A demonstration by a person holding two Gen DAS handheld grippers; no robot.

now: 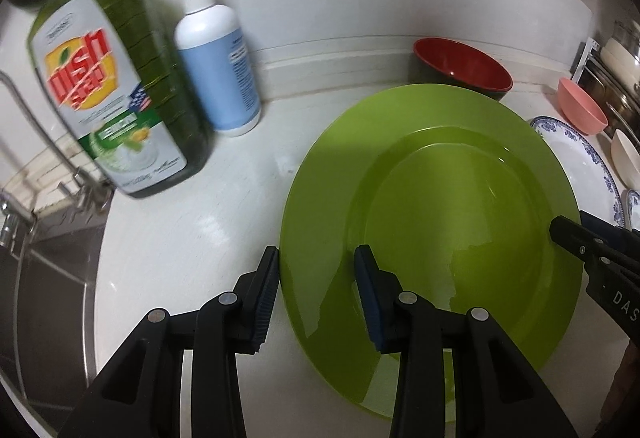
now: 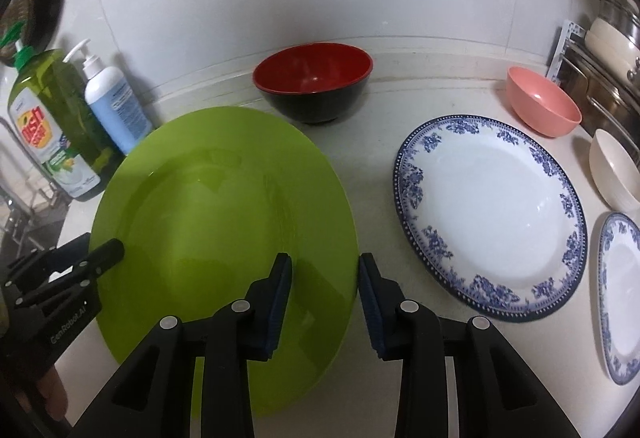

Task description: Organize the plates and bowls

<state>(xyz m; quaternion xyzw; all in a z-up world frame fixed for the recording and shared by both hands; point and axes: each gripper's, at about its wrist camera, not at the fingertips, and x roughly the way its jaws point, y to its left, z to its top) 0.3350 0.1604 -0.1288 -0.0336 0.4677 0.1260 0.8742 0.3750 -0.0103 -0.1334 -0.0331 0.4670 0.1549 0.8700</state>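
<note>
A large green plate (image 1: 460, 206) lies on the white counter between both grippers. My left gripper (image 1: 318, 278) is open and straddles the plate's left rim, one finger outside it and one over the plate. In the right wrist view the same green plate (image 2: 224, 198) sits at the left. My right gripper (image 2: 325, 278) is open astride its right rim. A red-and-black bowl (image 2: 316, 106) stands behind the plate. A big blue-patterned white plate (image 2: 492, 214), a pink bowl (image 2: 540, 110), a cream bowl (image 2: 612, 170) and a smaller patterned plate (image 2: 624, 298) lie to the right.
A green dish soap bottle (image 1: 112, 86) and a white-and-blue pump bottle (image 1: 216, 66) stand at the back left against the wall. A steel sink (image 1: 40, 298) drops away at the left counter edge. A metal dish rack (image 2: 608, 50) with crockery stands at the far right.
</note>
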